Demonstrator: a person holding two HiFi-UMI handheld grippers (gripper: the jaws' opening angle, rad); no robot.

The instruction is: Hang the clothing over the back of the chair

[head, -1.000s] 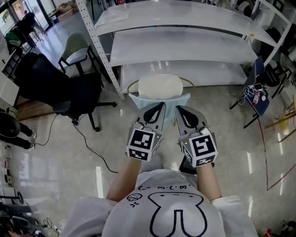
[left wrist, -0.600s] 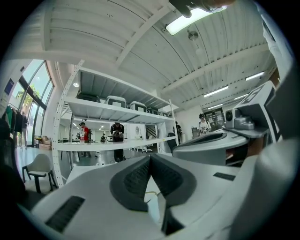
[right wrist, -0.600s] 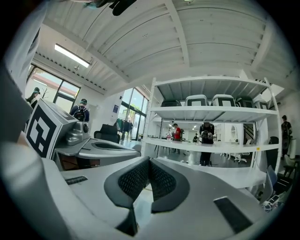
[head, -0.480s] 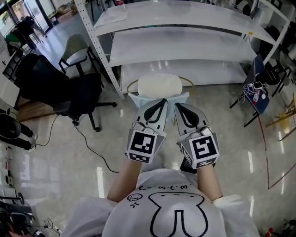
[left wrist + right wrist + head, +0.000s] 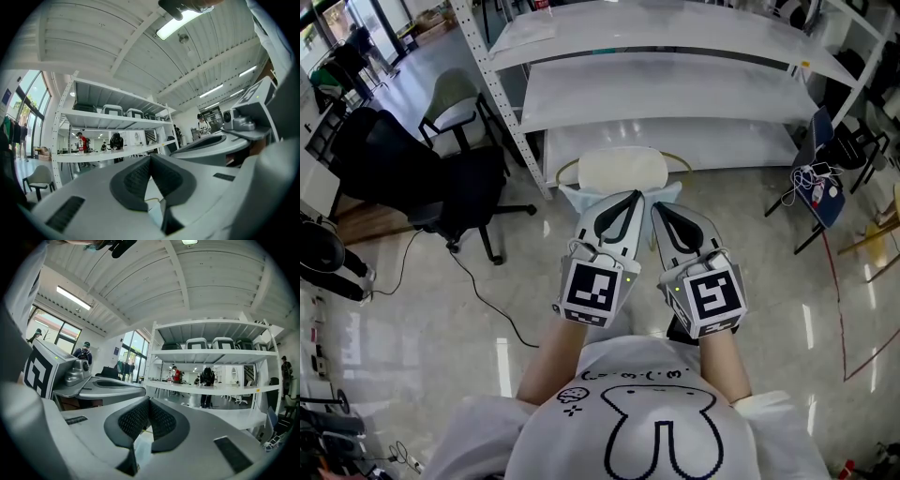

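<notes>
Head view: both forearms reach forward side by side. The left gripper and right gripper are held level, and their tips point at the chair. The tips hide the spot where they meet the light blue clothing, which spreads beneath them just in front of the chair's smooth cream cushion. The chair's thin hoop frame is partly covered.

Left gripper view: the dark ribbed fingers are closed together, with a pale strip of the clothing pinched in the gap below their tips. Most of the garment is out of sight.

Right gripper view: the fingers are likewise pressed shut on the clothing. It looks thin and smooth, and the grey gripper body cuts off its edges.
</notes>
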